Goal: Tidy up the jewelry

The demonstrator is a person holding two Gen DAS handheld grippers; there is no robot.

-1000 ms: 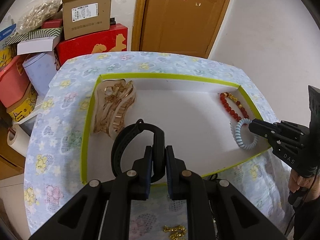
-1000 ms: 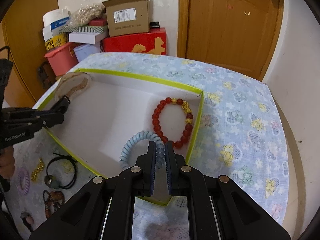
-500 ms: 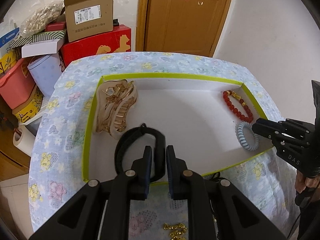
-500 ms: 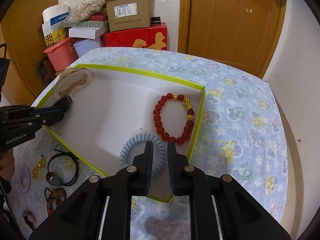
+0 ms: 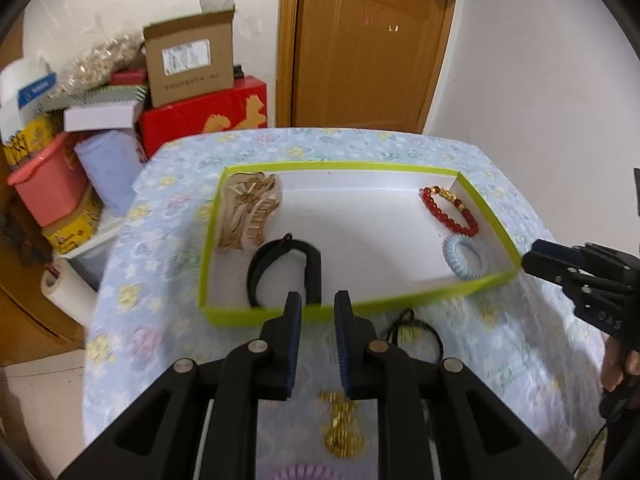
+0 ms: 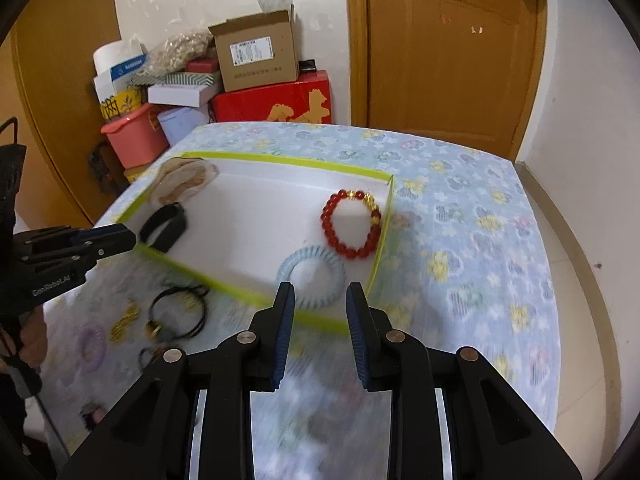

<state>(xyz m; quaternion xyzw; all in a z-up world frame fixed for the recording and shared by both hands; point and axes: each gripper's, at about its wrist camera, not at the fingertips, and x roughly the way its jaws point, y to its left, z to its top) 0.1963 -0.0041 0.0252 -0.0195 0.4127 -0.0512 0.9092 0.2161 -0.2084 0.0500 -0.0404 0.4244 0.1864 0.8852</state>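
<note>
A white tray with a green rim (image 5: 240, 316) (image 6: 280, 158) sits on the flowered cloth. In it lie a beige hair claw (image 5: 248, 212) (image 6: 180, 182), a black band (image 5: 313, 272) (image 6: 164, 224), a red bead bracelet (image 5: 436, 210) (image 6: 328, 228) and a light blue coil tie (image 5: 449, 254) (image 6: 338, 274). My left gripper (image 5: 317, 300) (image 6: 120, 236) is open just short of the tray's near rim, with nothing between its fingers. My right gripper (image 6: 320, 292) (image 5: 536, 256) hangs at the tray's near right corner. Its jaws are opening and hold nothing.
On the cloth in front of the tray lie a black hair tie (image 6: 202, 312), a gold piece (image 5: 340, 428) (image 6: 124, 320) and a purple coil tie (image 6: 90, 346). Stacked boxes (image 5: 188, 60) and a pink bin (image 5: 44, 184) stand beyond the table's left side. A wooden door (image 6: 452, 52) is behind.
Both grippers have let go and drawn back and upward from the tray. The black band and the blue coil tie now lie free inside it. Both pairs of jaws stand wider.
</note>
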